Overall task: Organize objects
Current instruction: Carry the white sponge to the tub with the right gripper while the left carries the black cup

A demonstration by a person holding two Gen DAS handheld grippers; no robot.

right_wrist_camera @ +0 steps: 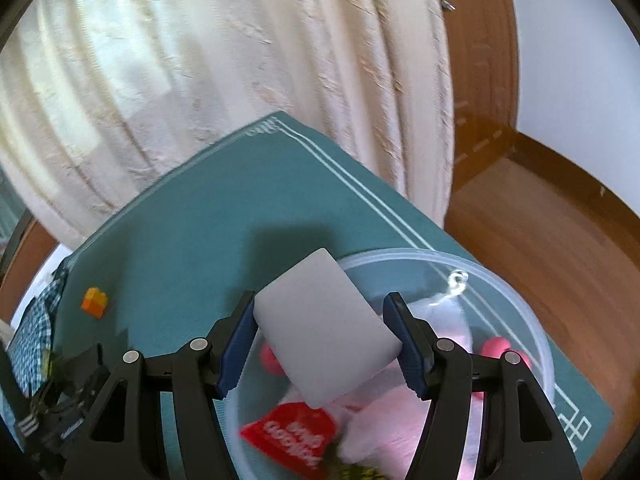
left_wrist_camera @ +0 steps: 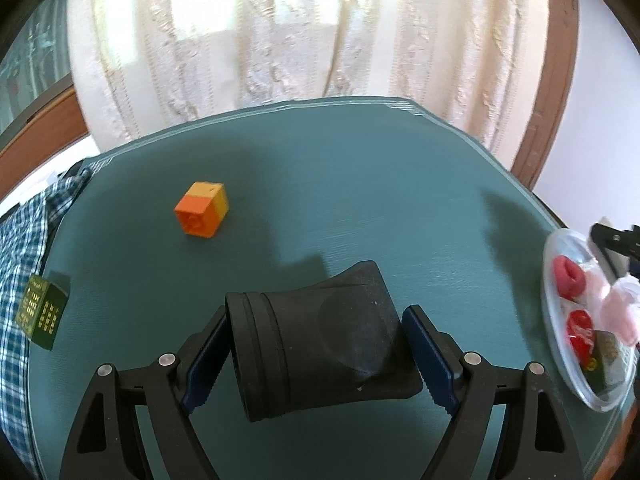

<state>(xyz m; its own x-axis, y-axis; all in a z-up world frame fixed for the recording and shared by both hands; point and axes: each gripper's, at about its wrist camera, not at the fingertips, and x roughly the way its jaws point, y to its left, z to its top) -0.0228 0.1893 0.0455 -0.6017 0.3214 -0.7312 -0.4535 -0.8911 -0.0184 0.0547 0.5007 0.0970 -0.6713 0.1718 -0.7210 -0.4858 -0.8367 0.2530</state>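
Bowl (right_wrist_camera: 536,320) already holds several items. Right gripper (right_wrist_camera: 320,344) clamps white block (right_wrist_camera: 324,328) over it. Left gripper (left_wrist_camera: 316,356) clamps black cup (left_wrist_camera: 320,344) above mat (left_wrist_camera: 360,184). Orange cube (left_wrist_camera: 202,215) and dark box (left_wrist_camera: 42,310) not yet moved.

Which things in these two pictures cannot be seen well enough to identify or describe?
- Right wrist view: the contents of the clear plastic bowl under the flat grey block are covered by it.
- Right wrist view: the red packet has blurred, upside-down print.
- Left wrist view: the dark green box with gold print has text too small to read.
- Left wrist view: the bowl is cut off by the right edge.
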